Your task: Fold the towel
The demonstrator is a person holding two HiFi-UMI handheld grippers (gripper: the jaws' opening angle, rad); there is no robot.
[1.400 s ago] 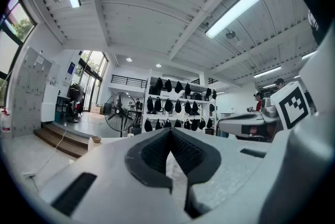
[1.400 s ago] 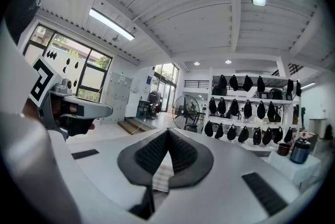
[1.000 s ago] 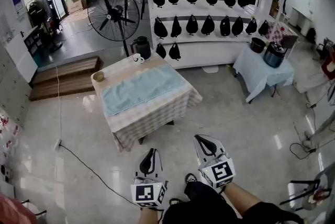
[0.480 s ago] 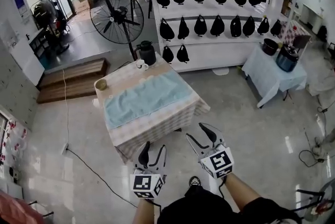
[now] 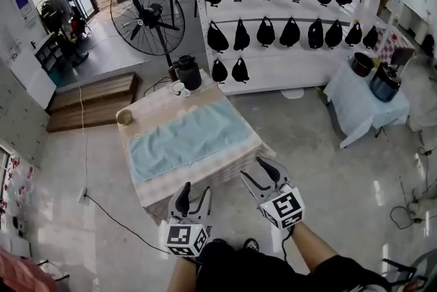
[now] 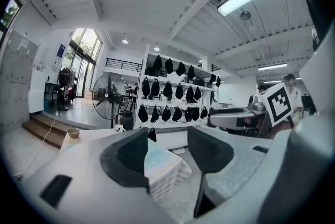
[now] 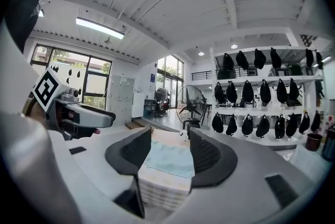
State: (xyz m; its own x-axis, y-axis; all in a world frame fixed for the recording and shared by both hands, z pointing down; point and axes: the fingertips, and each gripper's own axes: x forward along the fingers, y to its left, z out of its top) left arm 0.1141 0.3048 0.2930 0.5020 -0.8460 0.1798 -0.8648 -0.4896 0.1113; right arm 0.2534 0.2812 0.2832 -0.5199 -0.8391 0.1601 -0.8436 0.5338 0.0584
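- Towel (image 5: 181, 139), pale blue, lies spread flat along the middle of the table (image 5: 205, 173), which has a checked cloth hanging down its sides
- My left hand-held gripper (image 5: 193, 194) hangs just off the table's near edge and touches nothing; its jaws stand spread, having just been opening, with nothing between them
- My right hand-held gripper (image 5: 254, 170) sits by the table's near right corner, clear of the cloth; its jaws have also just been opening and stand wide and empty
- Through each gap I see only the table and the towel, well beyond the pads
- On the table's far left corner sits a small bowl (image 5: 124, 117)
- At the table's far end stand a white mug (image 5: 179, 88) and, just beside it, a dark jug (image 5: 188, 71)
- Beyond the table's far end stands a big floor fan (image 5: 147, 11), with white shelves (image 5: 273, 52) of black bags to its right
- Well off the table's right side, a side table (image 5: 355, 106) under a pale cloth carries two dark pots (image 5: 360, 64)
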